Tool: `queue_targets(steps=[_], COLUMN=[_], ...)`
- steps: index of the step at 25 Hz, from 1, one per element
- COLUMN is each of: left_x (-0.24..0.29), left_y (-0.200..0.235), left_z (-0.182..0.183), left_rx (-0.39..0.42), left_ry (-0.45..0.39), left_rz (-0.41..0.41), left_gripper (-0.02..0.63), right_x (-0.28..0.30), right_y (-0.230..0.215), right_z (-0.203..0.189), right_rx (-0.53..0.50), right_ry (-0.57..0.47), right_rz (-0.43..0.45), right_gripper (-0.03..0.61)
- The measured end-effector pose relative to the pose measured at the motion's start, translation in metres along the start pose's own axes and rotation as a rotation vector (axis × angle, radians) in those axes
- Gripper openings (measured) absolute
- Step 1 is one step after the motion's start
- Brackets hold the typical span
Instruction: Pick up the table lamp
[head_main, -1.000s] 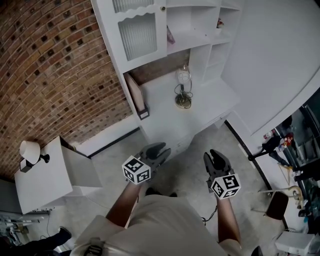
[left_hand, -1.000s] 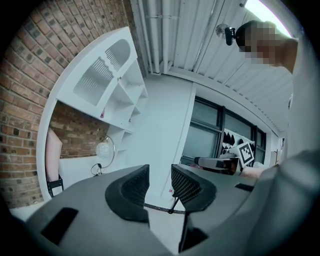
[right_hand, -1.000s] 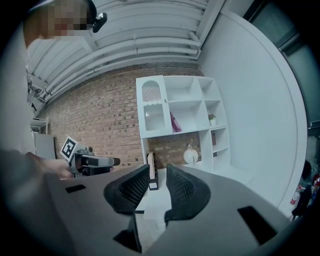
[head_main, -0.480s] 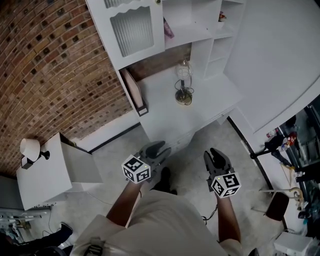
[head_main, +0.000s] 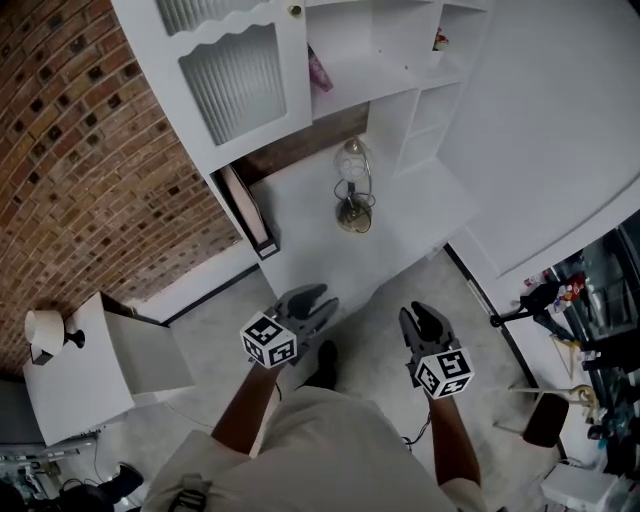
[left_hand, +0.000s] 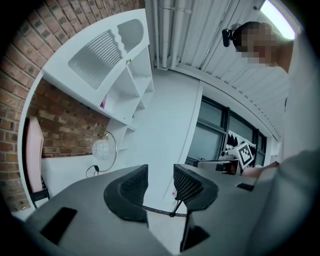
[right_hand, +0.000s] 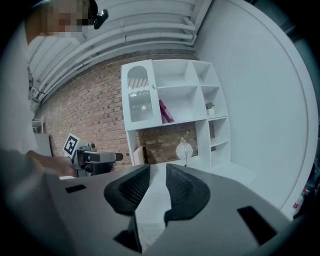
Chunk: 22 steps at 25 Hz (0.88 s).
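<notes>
Broadly, a red brick wall (head_main: 80, 130) fills the left of the head view. Against it stands a tall white shelf-and-desk unit (head_main: 400, 70), with a ribbed-glass cabinet door (head_main: 235, 80) above a flat white desktop (head_main: 300, 245). A low white side table (head_main: 75, 365) sits well apart at the lower left.

The person's two bare forearms reach forward from the bottom edge, roughly parallel, ending near the desk's front. The left forearm (head_main: 245, 400) carries the left gripper (head_main: 328, 297), held level and aimed toward the desk. Its dark ribbed jaws stand wide apart with nothing between them. The right forearm (head_main: 442, 435) carries the right gripper (head_main: 414, 312), tipped slightly downward. Its jaws sit closer together yet are parted by a narrow gap, and they too are empty.

The table lamp (head_main: 352, 190) — a pale round globe inside a metal ring on a small brass-coloured base — stands upright on the desktop below the open shelves, well apart from both grippers. A pink folder (head_main: 243, 205) leans at the desktop's left end.
</notes>
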<state>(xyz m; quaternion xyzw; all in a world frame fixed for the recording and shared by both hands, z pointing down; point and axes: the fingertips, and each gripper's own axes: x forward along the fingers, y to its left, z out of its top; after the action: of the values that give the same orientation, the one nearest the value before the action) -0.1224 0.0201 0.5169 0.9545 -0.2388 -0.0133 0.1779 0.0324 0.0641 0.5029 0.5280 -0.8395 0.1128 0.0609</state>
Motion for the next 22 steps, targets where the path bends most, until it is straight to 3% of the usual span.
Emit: queue_targets(steps=[14,22], left_x=[0.075,0.094], left_y=[0.099,0.125], left_z=[0.031,0.035], left_rx=[-0.002,-0.043], left_ry=[0.067,0.070], left_rz=[-0.057,-0.025], left_gripper=[0.172,0.172], right_x=[0.122,0.157], right_y=[-0.061,-0.079], right_z=[0.029,0.026], right_rx=[-0.001,0.014], right_ry=[0.039,0.079], right_rz=[-0.015,0.011], right_gripper=[0.115,0.115])
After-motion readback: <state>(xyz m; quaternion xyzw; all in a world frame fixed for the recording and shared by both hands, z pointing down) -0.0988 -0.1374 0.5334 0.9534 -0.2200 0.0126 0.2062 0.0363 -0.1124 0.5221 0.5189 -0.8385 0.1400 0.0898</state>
